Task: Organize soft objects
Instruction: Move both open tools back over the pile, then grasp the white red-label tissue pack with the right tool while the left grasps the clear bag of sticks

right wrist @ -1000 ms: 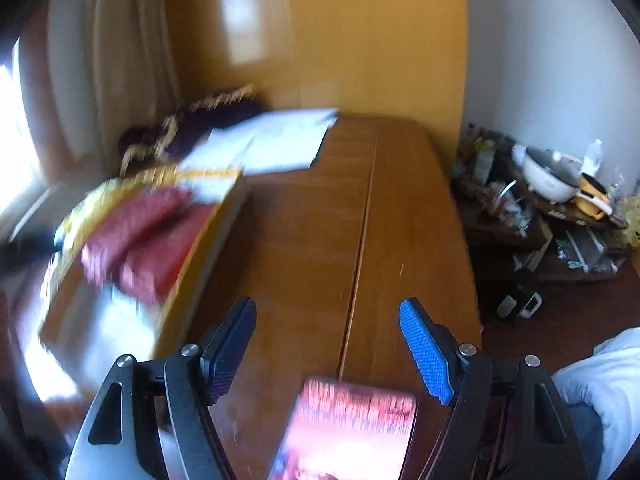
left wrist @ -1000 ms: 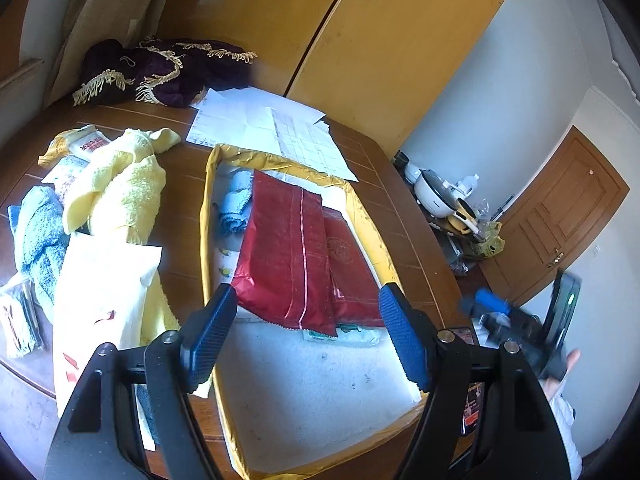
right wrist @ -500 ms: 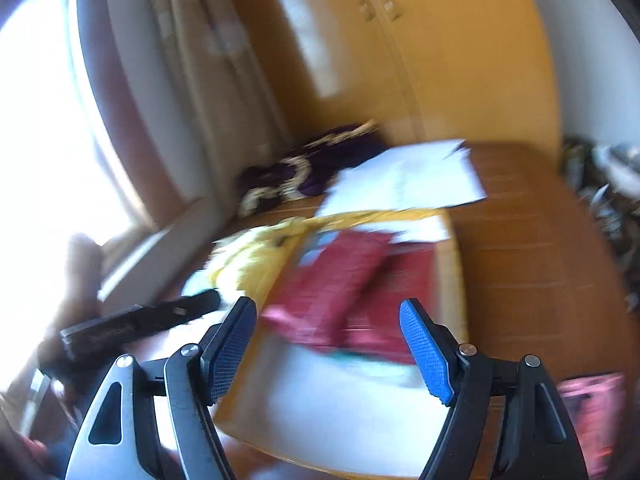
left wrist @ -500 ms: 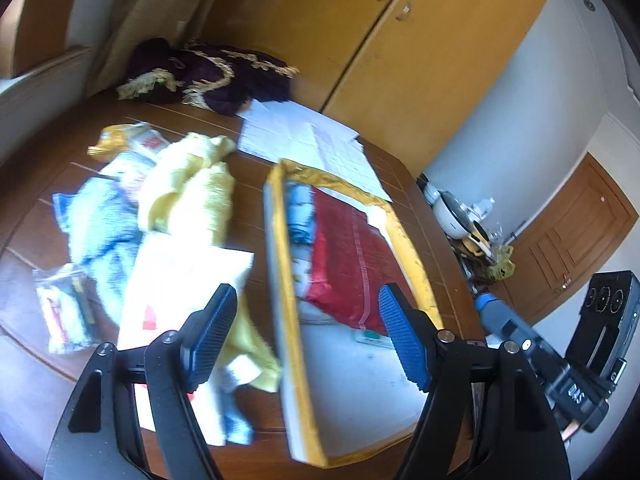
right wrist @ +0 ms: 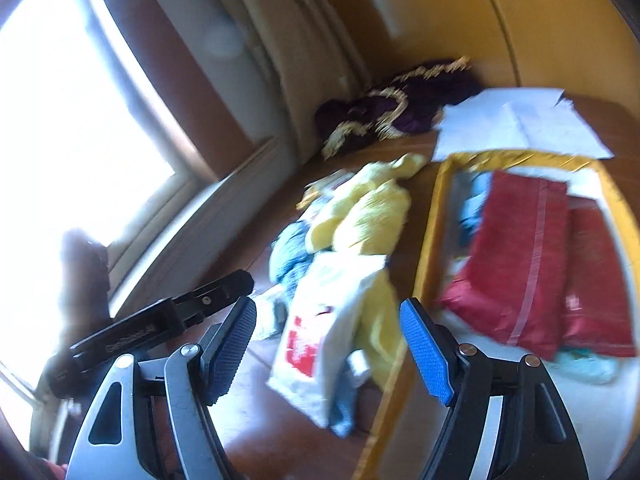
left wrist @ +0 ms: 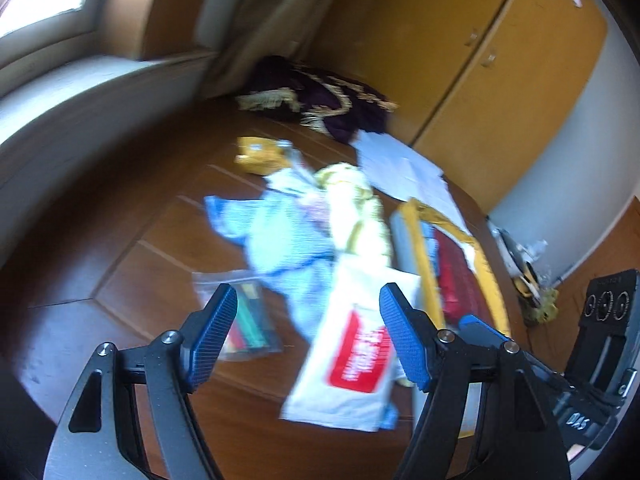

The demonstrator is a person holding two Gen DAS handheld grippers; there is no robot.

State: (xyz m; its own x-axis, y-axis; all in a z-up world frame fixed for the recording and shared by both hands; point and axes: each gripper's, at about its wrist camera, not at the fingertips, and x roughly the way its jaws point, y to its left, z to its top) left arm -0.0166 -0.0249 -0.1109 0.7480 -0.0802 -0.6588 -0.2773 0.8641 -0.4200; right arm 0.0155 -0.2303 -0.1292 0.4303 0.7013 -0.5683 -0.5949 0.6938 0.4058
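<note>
Soft things lie heaped on the brown wooden table: a yellow towel bunched beside a light blue cloth, with a white plastic bag printed in red lying over their near end. Just past them, touching the bag's edge, sits a flat yellow-rimmed box, and inside it a red folded cloth lies across a second red packet, with a small blue cloth tucked along the box's left wall. A clear zip pouch with coloured sticks rests on the table near the blue cloth. At the far end, by the curtain, a dark purple fabric with gold fringe is piled up, and white paper sheets lie next to it, touching the box's far rim. The left gripper hangs above the near side of the heap, its blue-padded jaws spread wide with nothing between them. The right gripper hovers over the white bag, jaws likewise spread and empty. Both views are smeared with blur, so finer detail of the heap is hard to make out.
</note>
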